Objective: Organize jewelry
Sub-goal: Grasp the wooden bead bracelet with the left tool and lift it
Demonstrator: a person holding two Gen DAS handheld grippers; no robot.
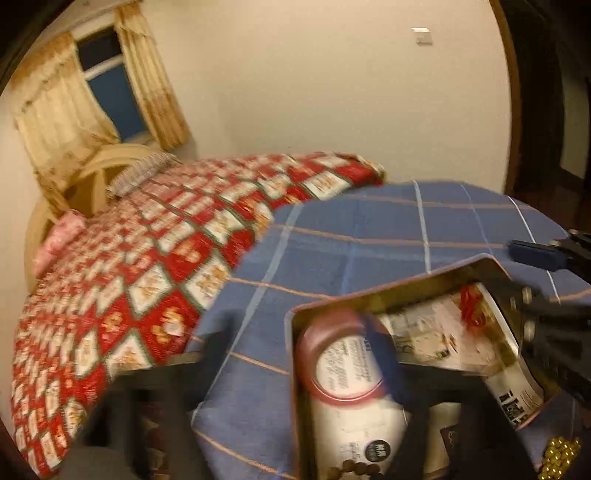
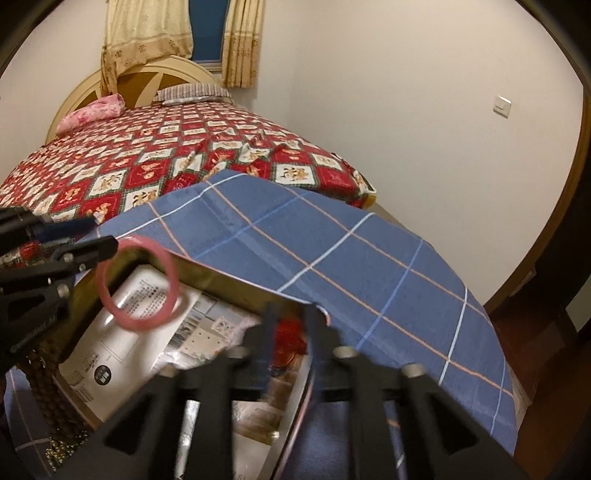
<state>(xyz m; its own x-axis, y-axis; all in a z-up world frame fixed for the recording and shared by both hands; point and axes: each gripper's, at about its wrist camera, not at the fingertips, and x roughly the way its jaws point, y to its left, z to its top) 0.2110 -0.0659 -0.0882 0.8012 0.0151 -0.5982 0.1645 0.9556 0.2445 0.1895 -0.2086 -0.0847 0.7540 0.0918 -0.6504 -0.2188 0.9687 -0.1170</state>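
The pink bangle (image 2: 139, 283) hangs above the open tin (image 2: 229, 277), pinched at its upper left edge by the left gripper (image 2: 96, 254), whose dark fingers are closed on the ring. In the left wrist view the same bangle (image 1: 341, 356) shows blurred, held upright over the tin's (image 1: 373, 301) near end with one blue-padded finger (image 1: 384, 354) crossing its right side. Through the ring a white packet (image 2: 122, 332) with printed text lies inside the tin, with more printed paper (image 2: 214, 328) beside it and something red (image 2: 291, 332) toward the far corner.

The right gripper (image 2: 290, 326) reaches into that far corner, its two fingers narrowly apart with the red item between them; whether they touch it I cannot tell. From the left wrist camera, the right gripper (image 1: 546, 258) enters at the right edge, above the tin's rim.

Dark brown beads (image 1: 360, 469) lie at the tin's near edge, and gold beads (image 1: 559, 452) sit just outside it on the cloth. The tin rests on a surface covered by a blue plaid cloth (image 2: 332, 243). Behind is a bed (image 2: 155, 162) with a red and white quilt, a pink pillow (image 2: 94, 112), a striped pillow (image 2: 192, 93), and yellow curtains (image 2: 147, 33) at the window.
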